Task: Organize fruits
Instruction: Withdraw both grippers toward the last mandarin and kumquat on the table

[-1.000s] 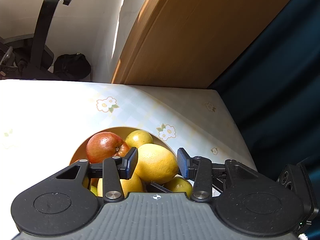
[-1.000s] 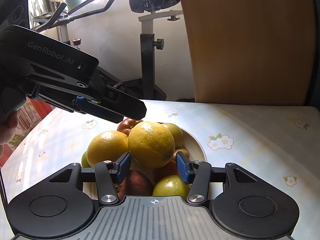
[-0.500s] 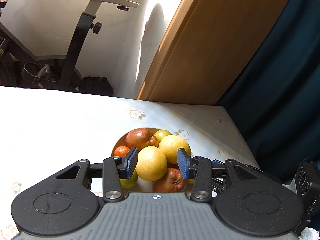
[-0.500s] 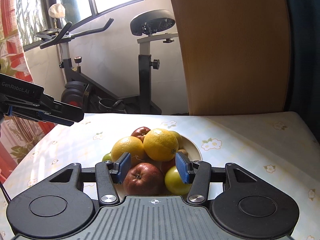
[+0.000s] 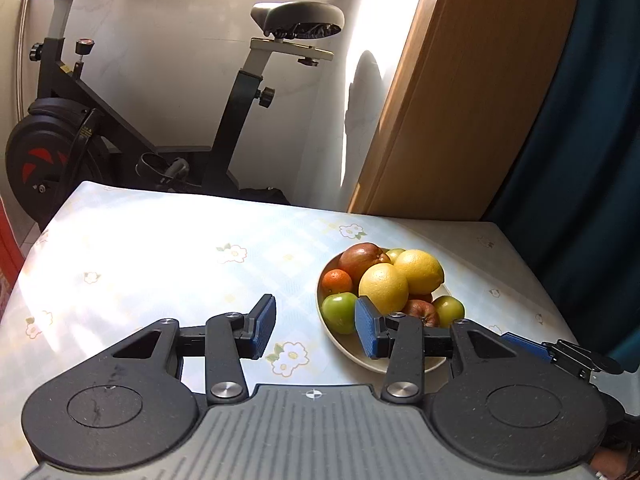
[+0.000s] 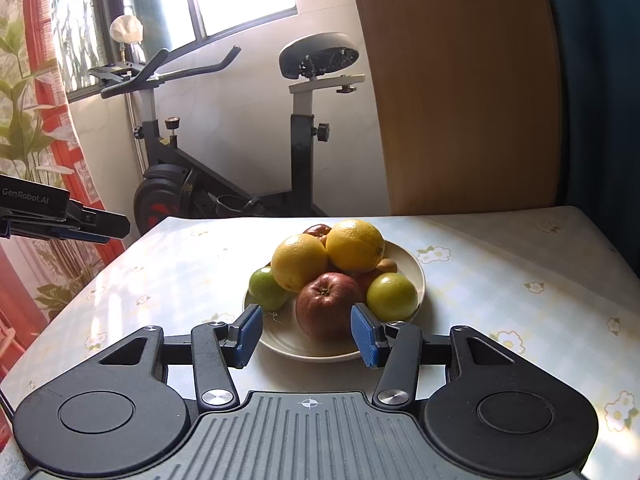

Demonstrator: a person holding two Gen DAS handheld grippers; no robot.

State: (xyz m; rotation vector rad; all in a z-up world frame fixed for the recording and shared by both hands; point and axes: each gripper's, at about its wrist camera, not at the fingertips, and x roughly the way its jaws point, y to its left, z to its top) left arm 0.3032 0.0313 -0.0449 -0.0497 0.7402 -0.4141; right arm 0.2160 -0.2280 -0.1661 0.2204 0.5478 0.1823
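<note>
Seven-odd fruits point(image 6: 326, 276) — heaped, mixed colours

Window backlight, tabletop point(image 5: 132, 264) glare, perhaps overexposed

The bowl point(image 5: 384, 360) has its near rim hidden behind the left gripper point(image 5: 316, 326); lower fruits are buried under two yellow citrus point(image 6: 328, 254); the exercise bike point(image 5: 100, 120) is cut off left
</note>
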